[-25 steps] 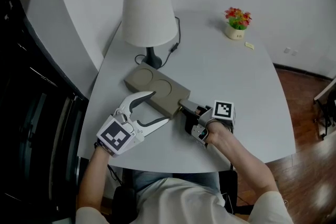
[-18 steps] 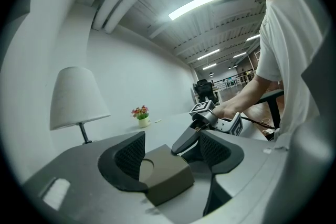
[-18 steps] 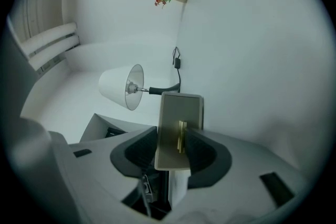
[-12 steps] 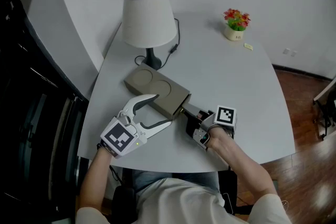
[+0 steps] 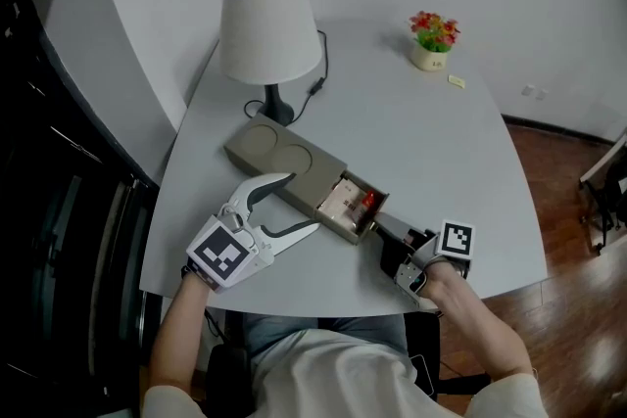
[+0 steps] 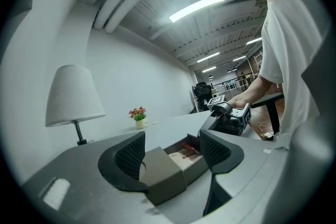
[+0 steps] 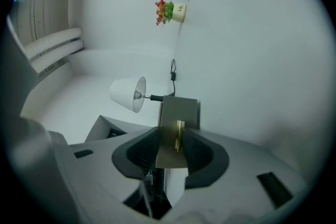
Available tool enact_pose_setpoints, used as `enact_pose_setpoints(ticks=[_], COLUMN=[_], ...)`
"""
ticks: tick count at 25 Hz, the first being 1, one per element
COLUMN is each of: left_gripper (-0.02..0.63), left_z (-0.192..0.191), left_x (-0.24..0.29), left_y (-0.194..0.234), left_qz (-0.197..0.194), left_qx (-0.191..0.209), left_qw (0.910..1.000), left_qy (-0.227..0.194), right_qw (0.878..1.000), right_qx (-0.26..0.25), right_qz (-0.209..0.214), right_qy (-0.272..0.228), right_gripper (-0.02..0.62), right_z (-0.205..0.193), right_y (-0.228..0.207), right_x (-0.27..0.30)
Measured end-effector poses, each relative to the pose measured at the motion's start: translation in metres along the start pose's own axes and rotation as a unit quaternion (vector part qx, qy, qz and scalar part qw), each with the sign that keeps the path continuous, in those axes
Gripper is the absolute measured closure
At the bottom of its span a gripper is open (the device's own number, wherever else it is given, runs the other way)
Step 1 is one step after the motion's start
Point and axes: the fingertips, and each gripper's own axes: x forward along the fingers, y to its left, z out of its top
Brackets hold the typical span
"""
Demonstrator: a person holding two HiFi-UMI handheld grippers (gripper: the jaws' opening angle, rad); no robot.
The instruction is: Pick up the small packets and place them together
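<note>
Right gripper (image 7: 171,145), jaws just closing, pinches the brass handle (image 7: 179,138) of the drawer (image 5: 341,230), w/ left gripper (image 6: 172,148) spread round the box (image 5: 284,157); small packets (image 5: 345,201) lie in that open drawer, prob. light, crinkly, slippery, so I'd nip one by its edge.

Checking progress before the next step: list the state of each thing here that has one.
Drawer: pulled open, packets inside.
Left hand-held gripper: open, astride the box.
Right hand-held gripper: just closed further, gripping the drawer handle.
Lamp: upright, unlit.
</note>
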Motion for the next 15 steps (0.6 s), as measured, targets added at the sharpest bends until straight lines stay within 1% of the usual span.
enact_pose_setpoints(ticks=[7, 12, 15], left_gripper=[0.27, 0.27, 0.27], left_z=[0.006, 0.003, 0.005], left_x=[0.006, 0.004, 0.004], left_y=[-0.004, -0.005, -0.007], left_qz=[0.0, 0.0, -0.005], left_qx=[0.002, -0.009, -0.016], left_qw=[1.0, 0.9999, 0.9998], left_qy=[-0.007, -0.006, -0.01], right_qw=[1.0, 1.0, 0.999], right_qx=[0.0, 0.007, 0.003], right_qz=[-0.018, -0.024, -0.036], right_qy=[-0.011, -0.012, -0.007], right_gripper=[0.453, 0.453, 0.453], right_z=[0.0, 0.0, -0.001], right_y=[-0.006, -0.011, -0.013], right_x=[-0.048, -0.076, -0.091])
